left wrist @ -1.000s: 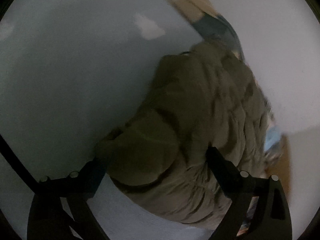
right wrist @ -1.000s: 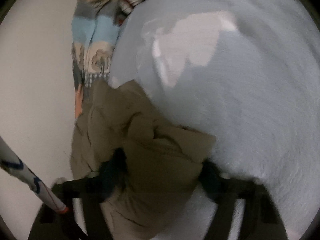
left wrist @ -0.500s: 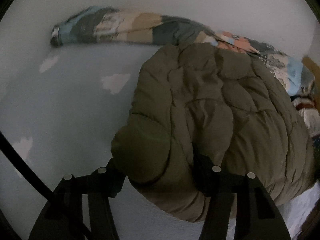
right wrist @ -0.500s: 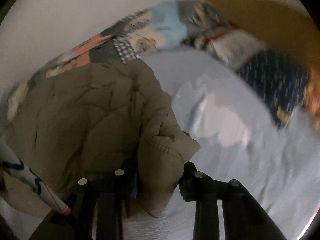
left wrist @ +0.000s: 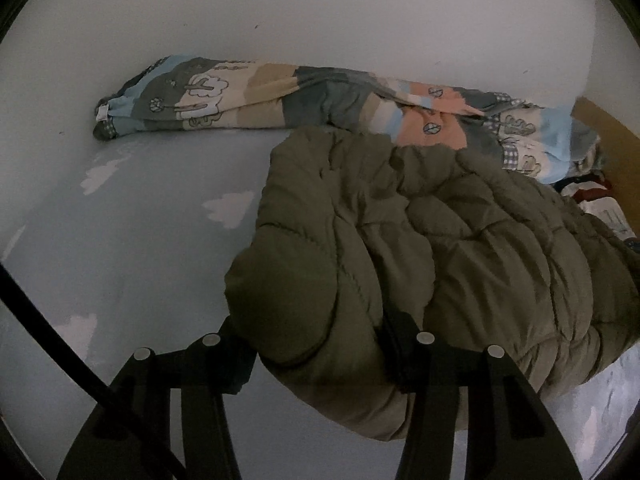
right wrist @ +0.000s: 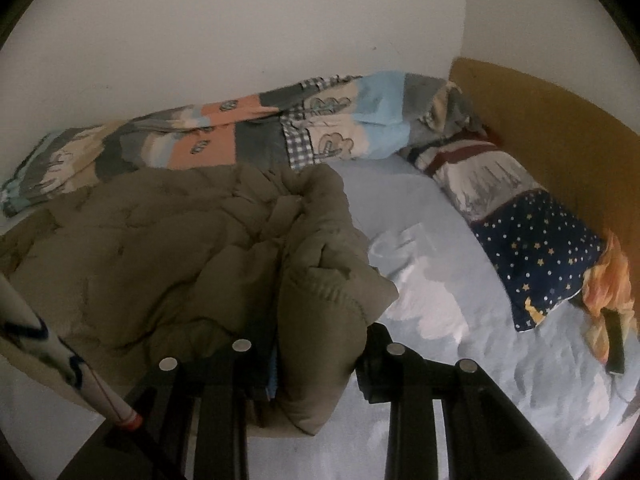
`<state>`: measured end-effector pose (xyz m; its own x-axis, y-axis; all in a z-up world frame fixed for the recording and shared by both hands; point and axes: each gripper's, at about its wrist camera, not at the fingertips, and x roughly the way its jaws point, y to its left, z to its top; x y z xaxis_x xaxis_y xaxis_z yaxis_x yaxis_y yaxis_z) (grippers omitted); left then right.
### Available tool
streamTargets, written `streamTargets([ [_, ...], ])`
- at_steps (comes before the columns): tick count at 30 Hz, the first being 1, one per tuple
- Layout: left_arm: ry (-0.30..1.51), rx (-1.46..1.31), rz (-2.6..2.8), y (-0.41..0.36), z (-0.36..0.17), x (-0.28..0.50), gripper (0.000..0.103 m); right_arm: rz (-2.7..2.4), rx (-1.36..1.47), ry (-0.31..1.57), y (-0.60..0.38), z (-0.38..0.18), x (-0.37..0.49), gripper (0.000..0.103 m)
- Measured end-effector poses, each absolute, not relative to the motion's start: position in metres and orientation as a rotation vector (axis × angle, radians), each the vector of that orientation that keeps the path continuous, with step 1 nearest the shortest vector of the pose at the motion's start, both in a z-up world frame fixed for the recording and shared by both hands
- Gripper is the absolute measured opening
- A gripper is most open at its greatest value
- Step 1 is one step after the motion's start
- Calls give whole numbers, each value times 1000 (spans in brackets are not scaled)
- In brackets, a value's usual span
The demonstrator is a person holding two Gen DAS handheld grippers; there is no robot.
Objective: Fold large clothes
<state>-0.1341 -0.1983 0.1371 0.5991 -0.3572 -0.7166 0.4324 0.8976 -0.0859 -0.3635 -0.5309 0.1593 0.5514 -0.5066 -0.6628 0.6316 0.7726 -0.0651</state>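
1. I am holding the left claw (left wrist: 316,340) pinched on a puffy corner of the olive-green quilted padded jacket (left wrist: 440,264); its two black fingers (left wrist: 404,344) are pressing into the padding from either side.
2. I am holding the right claw (right wrist: 316,344) squeezed on another bunched, stitched edge of the same jacket (right wrist: 160,248), with a thick fold bulging out between the fingers.
3. The jacket is lying in a crumpled heap on the pale blue bed sheet with white cloud shapes (left wrist: 140,240), and its near edge is hanging from both claws.
4. Behind the jacket, a rolled patchwork quilt in blue, grey, beige and orange (left wrist: 260,96) is running along the white wall (left wrist: 320,12), and the jacket's far edge is touching it.
5. In the right wrist view I am seeing a pillow with a navy starred panel (right wrist: 532,248) lying against the mustard-yellow headboard (right wrist: 552,120), well apart from the jacket.
6. An orange crumpled cloth (right wrist: 608,296) is sitting just beside the pillow's near end, with a dark strap lying across it.
7. A white patterned cord with a red tip (right wrist: 60,356) is crossing the lower left of the right wrist view, in front of the jacket.
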Motion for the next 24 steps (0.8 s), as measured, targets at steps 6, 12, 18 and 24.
streamTargets([
  [6, 801, 92, -498, -165, 154, -162, 51, -611, 198, 714, -500, 177, -405, 31],
  [12, 802, 90, -529, -128, 164, -217, 51, -589, 244, 718, -468, 182, -461, 31],
  [18, 880, 102, -498, -102, 133, -263, 51, -594, 377, 793, -451, 147, -512, 31],
  [24, 1025, 18, -475, -83, 95, -260, 61, -591, 737, 869, -488, 90, -539, 41],
])
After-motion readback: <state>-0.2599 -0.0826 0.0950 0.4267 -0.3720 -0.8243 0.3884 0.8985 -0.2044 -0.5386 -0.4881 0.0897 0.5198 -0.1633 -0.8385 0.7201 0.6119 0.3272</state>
